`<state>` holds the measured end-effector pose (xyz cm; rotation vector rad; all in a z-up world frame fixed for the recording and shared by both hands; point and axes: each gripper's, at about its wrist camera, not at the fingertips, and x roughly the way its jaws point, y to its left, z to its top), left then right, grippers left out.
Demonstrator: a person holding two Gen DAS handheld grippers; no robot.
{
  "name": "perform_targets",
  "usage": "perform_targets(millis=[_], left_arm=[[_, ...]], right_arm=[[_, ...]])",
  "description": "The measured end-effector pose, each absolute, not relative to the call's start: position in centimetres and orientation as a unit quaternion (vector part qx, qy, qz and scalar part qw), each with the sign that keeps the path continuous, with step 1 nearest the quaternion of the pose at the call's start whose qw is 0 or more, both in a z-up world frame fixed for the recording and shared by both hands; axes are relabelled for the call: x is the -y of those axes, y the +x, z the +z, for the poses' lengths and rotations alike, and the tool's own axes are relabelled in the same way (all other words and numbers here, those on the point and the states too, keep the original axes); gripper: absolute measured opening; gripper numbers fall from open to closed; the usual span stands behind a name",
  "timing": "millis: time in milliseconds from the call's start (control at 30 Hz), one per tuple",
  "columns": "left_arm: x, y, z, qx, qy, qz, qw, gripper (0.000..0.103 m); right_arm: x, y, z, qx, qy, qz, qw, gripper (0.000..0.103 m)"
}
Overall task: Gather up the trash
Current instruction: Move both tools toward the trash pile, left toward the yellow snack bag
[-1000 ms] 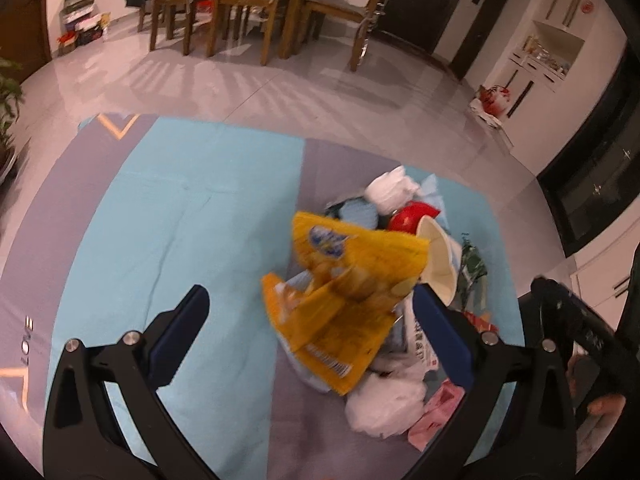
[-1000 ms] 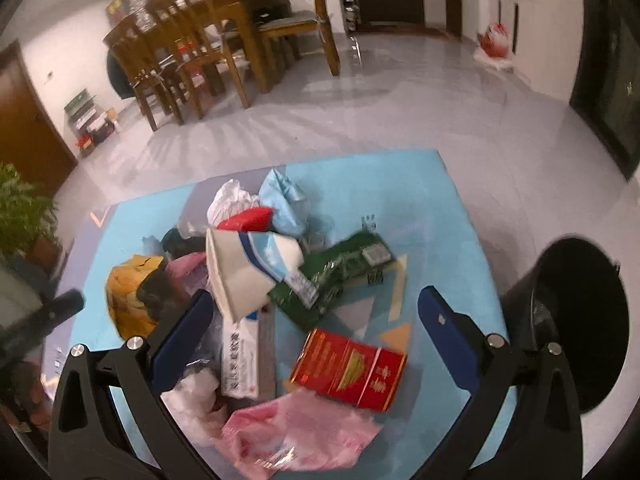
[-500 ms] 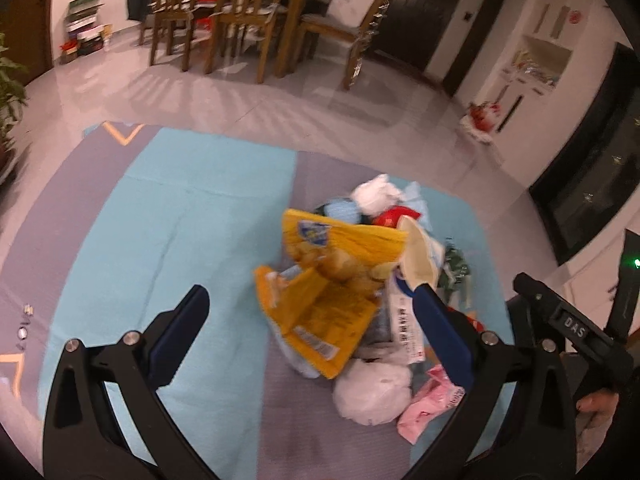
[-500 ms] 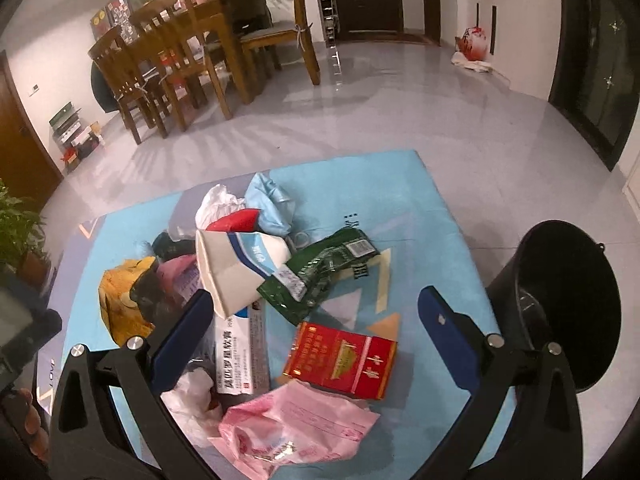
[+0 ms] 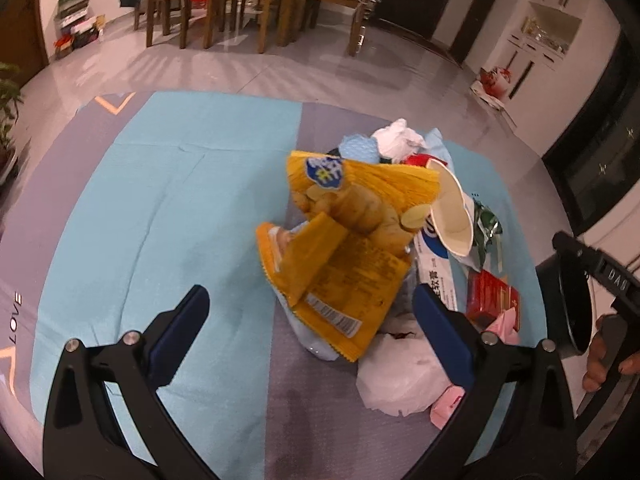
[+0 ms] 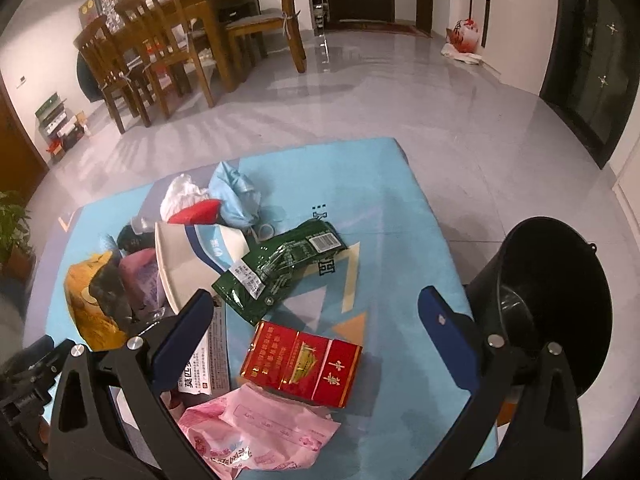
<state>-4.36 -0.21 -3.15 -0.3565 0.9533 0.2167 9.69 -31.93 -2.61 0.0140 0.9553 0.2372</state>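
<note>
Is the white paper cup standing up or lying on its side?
Tipped on its side: the white paper cup rests on the trash pile, its open mouth facing sideways.

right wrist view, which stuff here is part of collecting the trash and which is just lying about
Part of the job:
red carton
green foil bag
pink wrapper
paper cup
yellow snack bag
white tissue
black bin

Just lying about:
blue mat
dining chairs
potted plant
</note>
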Motion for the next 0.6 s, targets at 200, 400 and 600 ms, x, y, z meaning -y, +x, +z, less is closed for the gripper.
perform_targets(millis=[200, 400, 600], left_arm=[[0.1, -4.5, -2.8, -0.449, -0.17, 0.104, 0.871, 0.1], [0.0, -4.8, -2.0, -0.435, -0.182, 0.091, 0.877, 0.1], [0.0, -5.4, -1.2, -0.417, -0.177, 0.089, 0.887, 0.1]], right_arm=[[31.5, 9.3, -2.0, -0.455, 0.014, 0.12, 0.883, 0.1], [30.8, 8.1, -0.6, -0.439, 0.028, 0.131, 0.888, 0.1], [30.0, 7.1, 0.2, -0.432, 0.007, 0.134, 0.892, 0.1]])
